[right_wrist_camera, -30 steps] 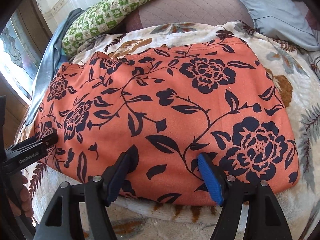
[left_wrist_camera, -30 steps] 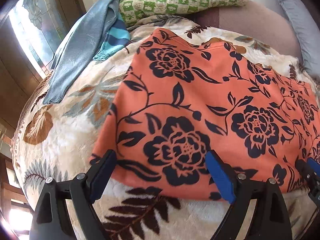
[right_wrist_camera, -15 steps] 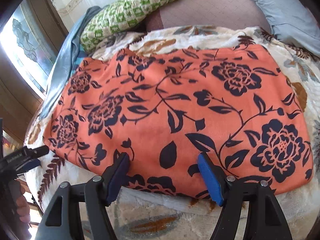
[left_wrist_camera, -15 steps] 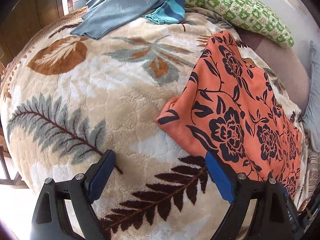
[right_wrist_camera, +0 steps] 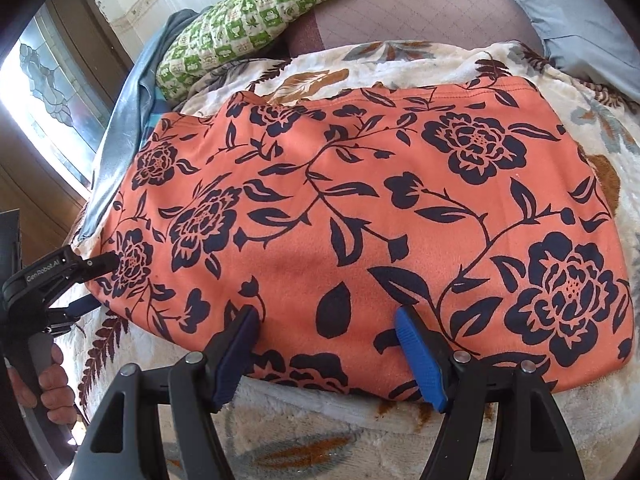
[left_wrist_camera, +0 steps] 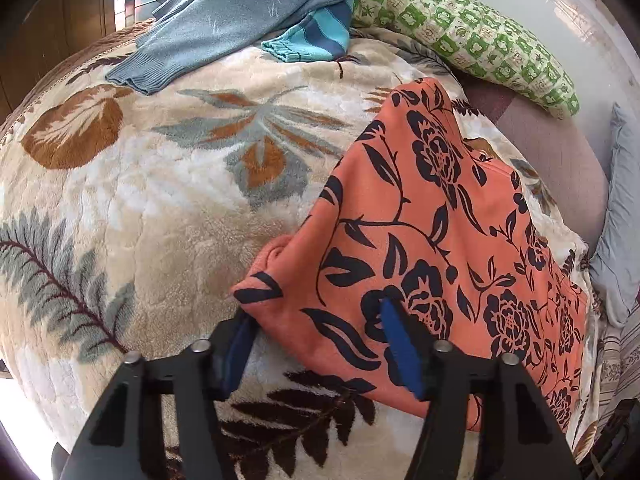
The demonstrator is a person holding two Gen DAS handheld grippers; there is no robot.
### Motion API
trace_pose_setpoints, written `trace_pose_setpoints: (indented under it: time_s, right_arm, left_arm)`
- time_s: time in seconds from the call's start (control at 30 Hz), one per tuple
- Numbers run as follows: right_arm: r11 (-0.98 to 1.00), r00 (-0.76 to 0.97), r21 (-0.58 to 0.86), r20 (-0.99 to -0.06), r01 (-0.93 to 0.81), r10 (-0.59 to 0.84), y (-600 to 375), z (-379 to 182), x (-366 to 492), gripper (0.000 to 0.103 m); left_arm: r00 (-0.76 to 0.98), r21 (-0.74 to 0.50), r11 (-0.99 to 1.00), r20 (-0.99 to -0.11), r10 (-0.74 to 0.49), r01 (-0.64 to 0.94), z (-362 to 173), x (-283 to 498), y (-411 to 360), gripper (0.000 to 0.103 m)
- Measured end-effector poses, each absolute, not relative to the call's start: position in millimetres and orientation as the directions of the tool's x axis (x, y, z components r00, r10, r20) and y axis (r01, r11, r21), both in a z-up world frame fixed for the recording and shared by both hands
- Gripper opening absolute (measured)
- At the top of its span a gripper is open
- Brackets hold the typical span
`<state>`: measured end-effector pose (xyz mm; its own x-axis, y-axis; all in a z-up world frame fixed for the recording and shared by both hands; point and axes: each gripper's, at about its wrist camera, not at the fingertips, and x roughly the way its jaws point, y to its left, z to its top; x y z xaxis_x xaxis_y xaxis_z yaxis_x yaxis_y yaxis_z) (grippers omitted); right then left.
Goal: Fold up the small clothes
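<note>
My left hand-held gripper is closing its jaws around the near corner of the orange floral garment, which lies spread flat on the leaf-patterned blanket covering the bed. My right hand-held gripper stands open, its blue pads straddling the garment's near edge without pinching it. A green checked pillow lies beyond.

You had open blanket left of the orange garment, clear to pass. Farther off, a blue sweater, a striped cloth and a green pillow blocked the far edge.
</note>
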<state>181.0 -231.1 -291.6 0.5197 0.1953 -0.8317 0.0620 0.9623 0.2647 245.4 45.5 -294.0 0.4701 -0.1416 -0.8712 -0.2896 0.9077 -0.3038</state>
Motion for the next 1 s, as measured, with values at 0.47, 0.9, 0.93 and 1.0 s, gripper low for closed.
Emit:
trace_pose_setpoints:
  time_s: [0.47, 0.9, 0.93, 1.0]
  right_arm:
    - [0.960, 0.523, 0.272, -0.829, 0.071, 0.196, -231.5, -292.0, 181.0, 0.075]
    - [0.860, 0.613, 0.465, -0.748, 0.211, 0.254, -285.8, -278.5, 174.2, 0.073]
    - [0.835, 0.618, 0.497, -0.740, 0.238, 0.265, -294.8, -280.0, 173.1, 0.073]
    - [0.782, 0.625, 0.556, -0.725, 0.283, 0.289, -311.6, -283.6, 170.5, 0.073]
  left_arm:
    - [0.525, -0.473, 0.845, -0.799, -0.293, -0.248, -298.7, 243.8, 53.4, 0.051]
    - [0.587, -0.387, 0.916, -0.769, -0.255, -0.109, -248.4, 243.0, 24.9, 0.009]
    - [0.598, -0.383, 0.920, -0.756, -0.264, -0.078, -237.5, 243.2, 17.7, 0.009]
    - [0.613, -0.375, 0.927, -0.735, -0.289, -0.014, -215.2, 243.8, 0.0, 0.009]
